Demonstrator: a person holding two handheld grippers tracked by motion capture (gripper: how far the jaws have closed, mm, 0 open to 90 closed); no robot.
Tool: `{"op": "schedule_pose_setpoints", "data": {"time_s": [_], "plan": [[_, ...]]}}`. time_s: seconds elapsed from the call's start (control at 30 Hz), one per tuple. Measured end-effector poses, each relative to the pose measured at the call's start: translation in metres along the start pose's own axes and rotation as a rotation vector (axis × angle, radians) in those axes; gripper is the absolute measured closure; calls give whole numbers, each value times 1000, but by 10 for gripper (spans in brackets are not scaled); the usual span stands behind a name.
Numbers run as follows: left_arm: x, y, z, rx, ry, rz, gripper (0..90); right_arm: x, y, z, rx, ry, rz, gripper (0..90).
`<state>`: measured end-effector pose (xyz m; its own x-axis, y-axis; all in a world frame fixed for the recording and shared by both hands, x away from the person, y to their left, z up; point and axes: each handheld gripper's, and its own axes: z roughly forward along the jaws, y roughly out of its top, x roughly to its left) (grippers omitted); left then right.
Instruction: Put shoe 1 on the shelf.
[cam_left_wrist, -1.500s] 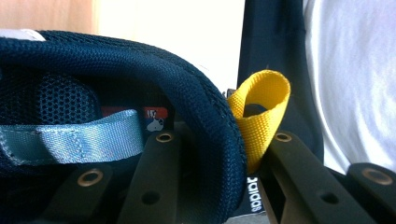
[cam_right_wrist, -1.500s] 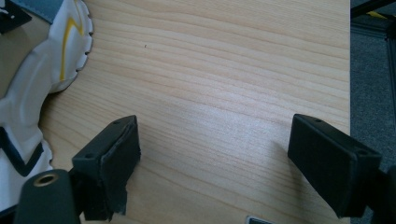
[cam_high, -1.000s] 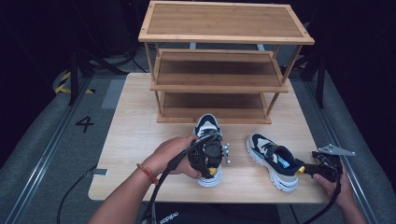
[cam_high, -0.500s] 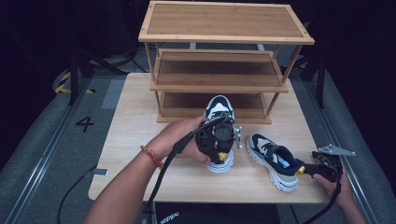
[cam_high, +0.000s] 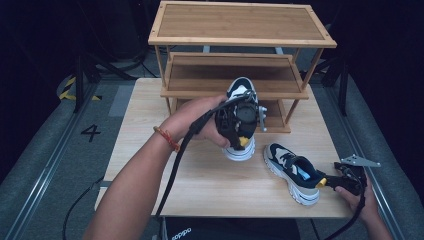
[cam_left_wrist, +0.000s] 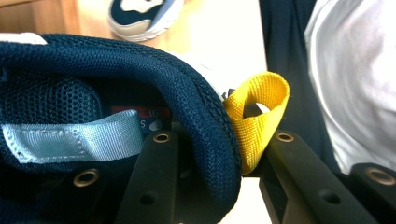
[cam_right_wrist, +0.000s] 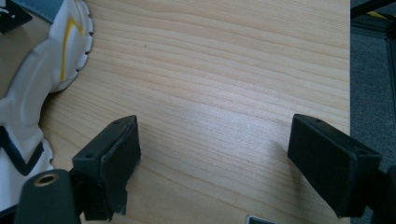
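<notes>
A navy and white sneaker (cam_high: 241, 91) hangs above the table (cam_high: 150, 125), toe pointing at the rack's lower shelves. My left gripper (cam_high: 241, 131) is shut on its heel. In the left gripper view, one jaw sits inside the shoe and the other outside, so the left gripper (cam_left_wrist: 219, 163) pinches the padded navy collar (cam_left_wrist: 205, 121) beside the yellow pull loop (cam_left_wrist: 256, 112). The second sneaker (cam_high: 291, 169) lies on the table at the right. My right gripper (cam_high: 334, 181) rests just behind its heel. In its own view the right gripper (cam_right_wrist: 219, 158) stands open over bare wood, with that sneaker's white sole (cam_right_wrist: 28, 93) at the left.
A three-tier wooden shoe rack (cam_high: 240, 30) stands at the table's far side. Its middle shelf (cam_high: 230, 75) is bare, and the bottom shelf is partly hidden behind the held shoe. The table's right edge (cam_right_wrist: 349, 70) is close to the right gripper. Dark floor surrounds the table.
My left hand has lifted the held sneaker off the table and carried it away from the person, up towards the rack. The right gripper and the second sneaker have stayed put.
</notes>
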<state>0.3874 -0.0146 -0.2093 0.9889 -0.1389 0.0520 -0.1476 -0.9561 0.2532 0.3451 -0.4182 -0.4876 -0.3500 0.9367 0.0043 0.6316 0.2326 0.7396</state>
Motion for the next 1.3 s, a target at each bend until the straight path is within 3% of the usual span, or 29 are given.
{"op": "schedule_pose_setpoints", "data": {"time_s": [0.03,0.07,0.17,0.2,0.47,0.6,0.7,0.8,0.9,1.03,1.1,1.3], "plan": [[4,0,0,1,4,1,742,0,0,0,1,0,2,173],[16,-1,-1,22,-3,6,741,0,0,0,1,0,2,173],[34,-4,0,21,-4,-26,730,0,0,0,0,-1,-1,173],[34,-4,0,21,-4,-26,728,0,0,0,0,-1,-1,173],[75,-14,-1,31,15,-84,725,0,0,0,0,-1,-1,173],[90,-19,1,69,13,-96,713,0,0,0,-1,-1,-3,175],[99,-25,0,52,23,-121,705,0,0,0,-3,0,-3,177],[103,-28,-1,53,18,-137,697,0,0,0,-3,-1,-2,177],[111,-32,0,51,64,-156,666,0,0,0,-3,0,-2,177],[112,-34,-1,34,88,-166,632,0,0,0,-4,-1,-3,177],[112,-36,-3,22,142,-181,594,0,0,0,-3,0,-2,177],[106,-41,-13,-55,210,-204,534,0,0,0,-2,0,-3,177]]}}
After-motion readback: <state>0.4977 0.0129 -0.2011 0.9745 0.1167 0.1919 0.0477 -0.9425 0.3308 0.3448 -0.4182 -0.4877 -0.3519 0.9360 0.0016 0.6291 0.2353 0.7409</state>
